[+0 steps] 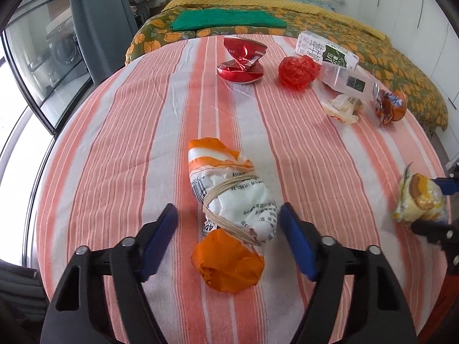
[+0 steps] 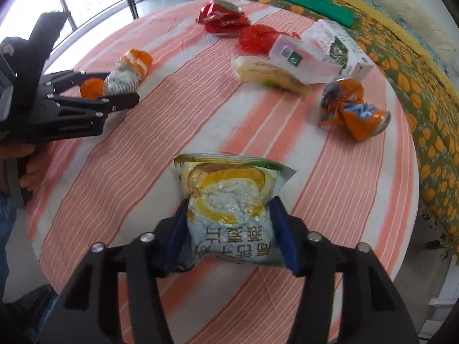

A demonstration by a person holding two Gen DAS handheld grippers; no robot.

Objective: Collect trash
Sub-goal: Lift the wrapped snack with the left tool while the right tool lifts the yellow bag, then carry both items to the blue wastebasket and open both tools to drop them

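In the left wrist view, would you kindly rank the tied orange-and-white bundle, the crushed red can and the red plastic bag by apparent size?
1. Tied orange-and-white bundle, largest, though nearest the camera.
2. Crushed red can.
3. Red plastic bag, only slightly smaller than the can, so that order is unsure.

- Your right gripper (image 2: 228, 223) points down at the striped tablecloth (image 2: 137, 166); its blue pads (image 2: 282, 229) press both sides of a yellow snack packet (image 2: 229, 197), which bulges between them
- Your left gripper (image 2: 114, 91) reaches in from the left edge; its jaws stand either side of an orange-and-white bundle (image 2: 126, 74), whether touching it you cannot tell from here
- Farther back lie a crushed red can (image 2: 222, 18) and a red crumpled bag (image 2: 255, 38); beside them a clear plastic box (image 2: 301, 57) rests against a milk carton (image 2: 344, 51)
- A crushed orange can (image 2: 352, 111) lies to the right; a flowered bedspread (image 2: 424, 100) runs behind the table
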